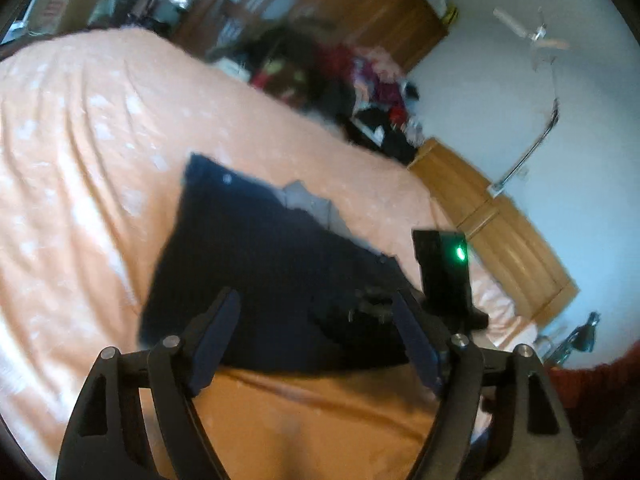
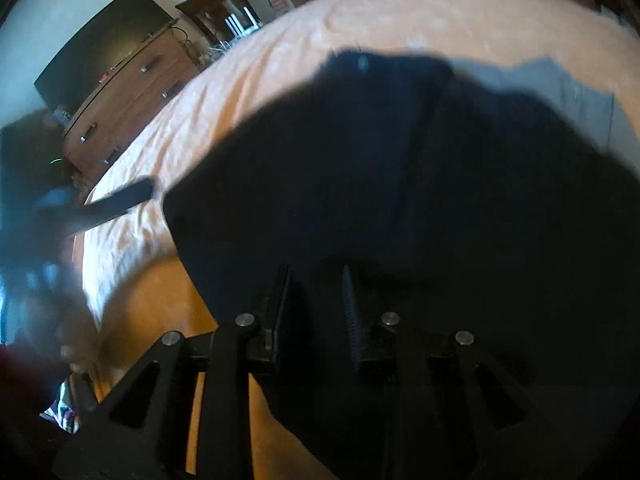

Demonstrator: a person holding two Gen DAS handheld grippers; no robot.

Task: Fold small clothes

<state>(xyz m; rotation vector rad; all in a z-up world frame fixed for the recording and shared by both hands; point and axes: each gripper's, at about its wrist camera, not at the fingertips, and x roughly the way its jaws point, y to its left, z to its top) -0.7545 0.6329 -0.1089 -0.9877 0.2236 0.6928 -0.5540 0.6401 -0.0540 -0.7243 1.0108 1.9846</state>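
No text, label or number can be read in either view; the frames are blurred by motion.

Left gripper jaws spread wide, nothing between them, hanging over the near edge of a dark navy garment lying on the peach bedspread. Grey lining shows at the garment's far edge. Right gripper, green light on, sits at the garment's right corner; grip blurred, can't tell.
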